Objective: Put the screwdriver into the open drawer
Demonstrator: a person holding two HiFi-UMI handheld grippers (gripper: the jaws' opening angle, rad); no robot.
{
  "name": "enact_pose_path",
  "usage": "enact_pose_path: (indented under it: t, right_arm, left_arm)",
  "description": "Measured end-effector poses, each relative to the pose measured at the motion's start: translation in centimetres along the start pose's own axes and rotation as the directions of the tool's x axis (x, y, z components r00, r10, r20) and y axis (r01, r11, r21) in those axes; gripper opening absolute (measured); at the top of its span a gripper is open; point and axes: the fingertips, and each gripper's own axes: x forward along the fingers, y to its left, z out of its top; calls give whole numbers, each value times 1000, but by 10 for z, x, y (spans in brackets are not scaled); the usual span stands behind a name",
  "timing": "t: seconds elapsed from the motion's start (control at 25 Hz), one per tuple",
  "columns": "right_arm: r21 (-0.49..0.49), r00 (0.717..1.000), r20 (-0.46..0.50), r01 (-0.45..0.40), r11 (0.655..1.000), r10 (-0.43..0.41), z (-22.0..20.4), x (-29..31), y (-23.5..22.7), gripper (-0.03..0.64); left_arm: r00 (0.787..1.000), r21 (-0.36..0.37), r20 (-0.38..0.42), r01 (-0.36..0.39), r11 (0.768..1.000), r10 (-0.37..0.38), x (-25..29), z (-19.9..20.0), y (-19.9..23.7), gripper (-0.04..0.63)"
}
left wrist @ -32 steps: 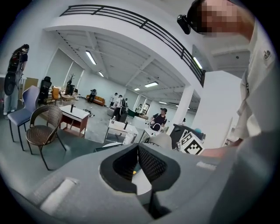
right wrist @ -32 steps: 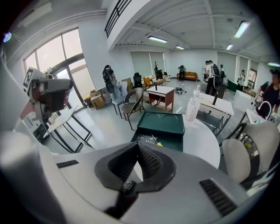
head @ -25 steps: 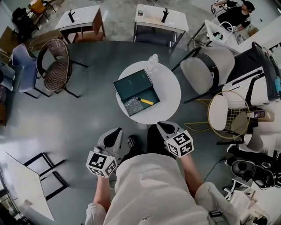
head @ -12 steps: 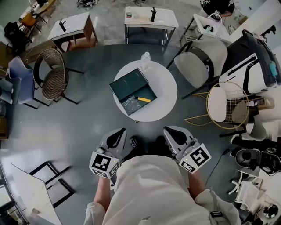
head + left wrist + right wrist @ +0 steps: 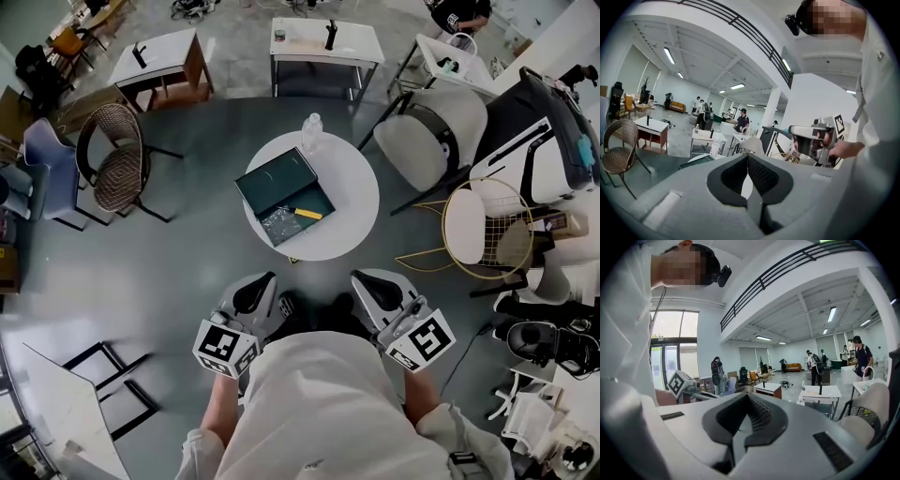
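Right now, screwdriver (image 5: 307, 214): it is lying inside the open drawer (image 5: 277, 178), just beside a clear bag (image 5: 276, 225), so the task is looking as good as done.
Drawer: it is sitting on the round white bench (image 5: 361, 187), straight ahead at 12 o'clock from the person, with a bottle (image 5: 310, 131) standing at the bench's far edge.
Long axis: the yellow handle is running roughly from 9 to 3 o'clock in the head view, its right end dipping a little toward 4.
Left tongs (image 5: 258, 289): they are pressing together tip to tip and gripping nothing; the screwdriver is lying at about 1 o'clock from them, well apart.
Right tongs (image 5: 367, 286): they too are meeting at the tips with nothing between them; the screwdriver is lying at about 11 o'clock from them, well apart.
Nearer side: neither is standing out, as both are hanging low by the person's body on either side of the bench's near edge.
Coming move: any further reach is looking unnecessary; if one is wanted, it is pointing forward toward 12 o'clock.
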Motion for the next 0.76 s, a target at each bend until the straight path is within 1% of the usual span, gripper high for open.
enact_pose_path:
  t: [0.36, 0.76]
  right_arm:
    - [24, 1000, -9, -11, 1000, 11, -7, 0, 0, 5]
    - [4, 999, -30, -13, 1000, 13, -10, 7, 6, 5]
  left_arm:
    - [1000, 5, -7, -6, 1000, 6, -2, -2, -3, 12]
    - [1000, 3, -6, -8, 1000, 8, -9, -2, 3, 12]
